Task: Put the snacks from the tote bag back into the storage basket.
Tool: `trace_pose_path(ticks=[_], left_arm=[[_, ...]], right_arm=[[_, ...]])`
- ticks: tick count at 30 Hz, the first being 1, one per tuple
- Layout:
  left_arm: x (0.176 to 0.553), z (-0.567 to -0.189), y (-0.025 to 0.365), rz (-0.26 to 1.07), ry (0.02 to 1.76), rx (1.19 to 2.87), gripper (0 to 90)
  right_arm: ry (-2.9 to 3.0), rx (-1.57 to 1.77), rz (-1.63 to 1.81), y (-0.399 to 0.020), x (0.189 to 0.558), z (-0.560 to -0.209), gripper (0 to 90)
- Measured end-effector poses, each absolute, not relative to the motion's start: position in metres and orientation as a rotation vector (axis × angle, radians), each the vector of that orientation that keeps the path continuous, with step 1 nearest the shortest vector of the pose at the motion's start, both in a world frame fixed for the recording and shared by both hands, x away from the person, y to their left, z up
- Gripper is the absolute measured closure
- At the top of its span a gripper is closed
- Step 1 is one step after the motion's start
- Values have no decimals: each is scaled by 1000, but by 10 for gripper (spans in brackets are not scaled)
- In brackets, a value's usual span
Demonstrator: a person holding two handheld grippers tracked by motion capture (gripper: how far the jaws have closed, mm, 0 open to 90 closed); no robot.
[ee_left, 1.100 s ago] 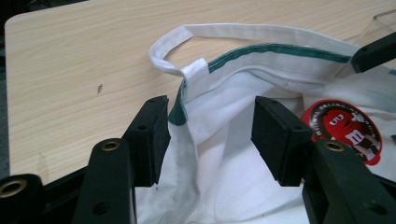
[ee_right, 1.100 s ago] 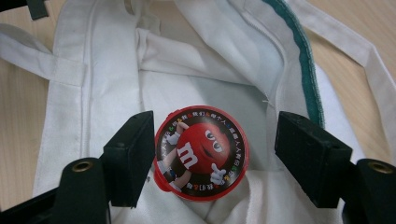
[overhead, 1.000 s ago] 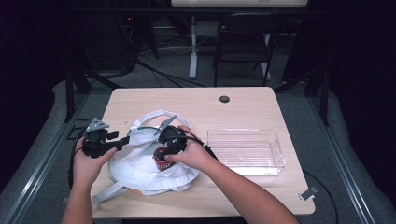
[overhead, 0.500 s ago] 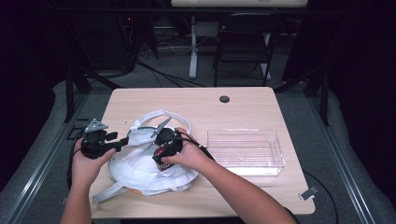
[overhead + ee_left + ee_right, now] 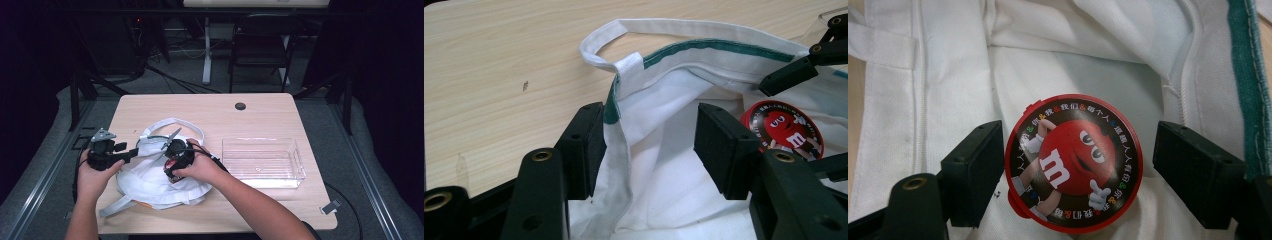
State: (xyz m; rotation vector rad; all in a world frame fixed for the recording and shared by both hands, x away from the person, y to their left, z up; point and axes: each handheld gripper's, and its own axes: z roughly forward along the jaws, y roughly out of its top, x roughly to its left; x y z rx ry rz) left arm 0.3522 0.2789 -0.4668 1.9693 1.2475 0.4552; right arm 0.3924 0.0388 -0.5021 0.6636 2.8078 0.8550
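**Grippers at the mouth of a white bag, red tin lying between open jaws**

Hands came in from the bottom of the high view, one on each gripper. The left gripper [image 5: 134,152] was held level near the left table [image 5: 210,107] edge and pointed to the right, toward the bag [image 5: 145,182]. In the left gripper view its jaws stood apart. The green-trimmed edge of the bag [image 5: 624,135] hung between them and lay against the left pad, but the right pad was clear of the cloth, so the edge was not pinched.

The right gripper [image 5: 169,169] was over the middle of the bag, tilted downward, with the right hand [image 5: 200,167] wrapped around its body and the forearm running to the lower right. Its jaws had just been opening and now stood wide. The tin [image 5: 1074,162] lay between them on the white cloth. The left pad was close to the rim of the tin and the right pad was well apart from it; neither one pressed on it.

Count: two grippers, one white bag with two handles [image 5: 172,121], one round red tin, one clear plastic tray [image 5: 262,162] to the right of the bag, and one dark round cap [image 5: 240,106] in the table top near the far edge.

The lid of the tin [image 5: 781,131] showed the red M&M's character with a white "m" on its body. A ring of small coloured Chinese characters with "&" signs ran around the lid; I could not read them surely.
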Motion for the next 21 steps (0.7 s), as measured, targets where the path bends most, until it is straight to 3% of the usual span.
trace_pose_path(ticks=[21], left_arm=[[353, -468, 279, 452, 1254, 1972, 453]], right_arm=[[2871, 676, 780, 43, 397, -514, 235]])
